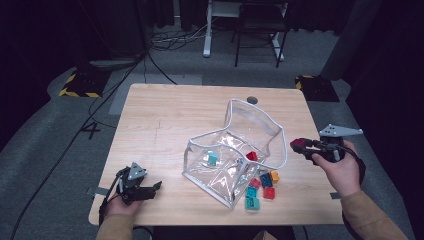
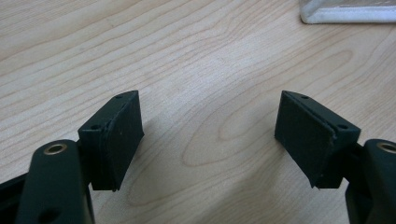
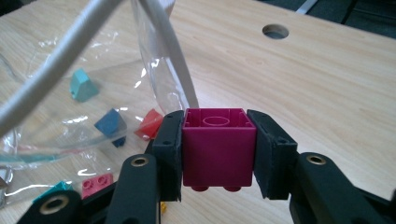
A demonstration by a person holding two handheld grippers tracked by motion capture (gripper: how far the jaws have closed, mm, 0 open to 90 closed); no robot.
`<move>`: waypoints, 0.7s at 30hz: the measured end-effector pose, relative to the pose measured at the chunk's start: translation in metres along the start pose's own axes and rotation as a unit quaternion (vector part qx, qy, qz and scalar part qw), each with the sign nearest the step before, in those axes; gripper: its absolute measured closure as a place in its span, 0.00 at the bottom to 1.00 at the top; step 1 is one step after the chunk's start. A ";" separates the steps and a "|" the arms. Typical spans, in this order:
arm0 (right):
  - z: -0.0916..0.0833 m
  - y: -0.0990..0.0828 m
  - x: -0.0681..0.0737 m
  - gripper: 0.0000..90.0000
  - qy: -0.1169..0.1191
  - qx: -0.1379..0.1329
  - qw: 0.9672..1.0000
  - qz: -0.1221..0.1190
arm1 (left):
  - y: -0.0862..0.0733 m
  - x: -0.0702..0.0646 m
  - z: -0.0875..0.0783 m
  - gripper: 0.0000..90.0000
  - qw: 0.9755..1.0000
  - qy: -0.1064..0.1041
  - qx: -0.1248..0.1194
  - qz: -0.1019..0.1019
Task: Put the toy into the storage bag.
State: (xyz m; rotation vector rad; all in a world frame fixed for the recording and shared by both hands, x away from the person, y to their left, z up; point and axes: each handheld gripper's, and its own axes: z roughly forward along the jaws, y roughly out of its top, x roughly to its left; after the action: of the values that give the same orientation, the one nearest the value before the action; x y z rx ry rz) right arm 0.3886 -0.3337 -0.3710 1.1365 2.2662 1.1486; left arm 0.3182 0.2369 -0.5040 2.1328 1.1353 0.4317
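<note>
High view: right gripper (image 1: 298, 146) fingers clamp magenta block (image 1: 299, 145) beside bag rim (image 1: 280, 142); left gripper (image 1: 154, 187) fingers spread empty.

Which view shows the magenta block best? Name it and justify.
The right gripper view: the magenta block sits large, clamped between the right gripper's jaws. The high view shows it as a small dark-red speck.
</note>
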 end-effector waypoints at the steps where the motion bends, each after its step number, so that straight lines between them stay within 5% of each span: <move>1: -0.002 0.003 0.000 0.65 -0.001 -0.003 1.000 -0.002 | 0.000 0.000 0.000 0.26 1.000 0.000 0.000 -0.001; 21: -0.035 0.069 0.019 0.65 0.015 -0.054 0.998 -0.028 | 0.000 0.000 0.000 0.26 1.000 -0.001 0.000 -0.001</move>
State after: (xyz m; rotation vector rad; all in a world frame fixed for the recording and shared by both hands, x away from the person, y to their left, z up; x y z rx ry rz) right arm 0.3899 -0.3126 -0.2940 1.0153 2.2133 1.2581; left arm 0.3182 0.2368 -0.5041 2.1309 1.1361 0.4294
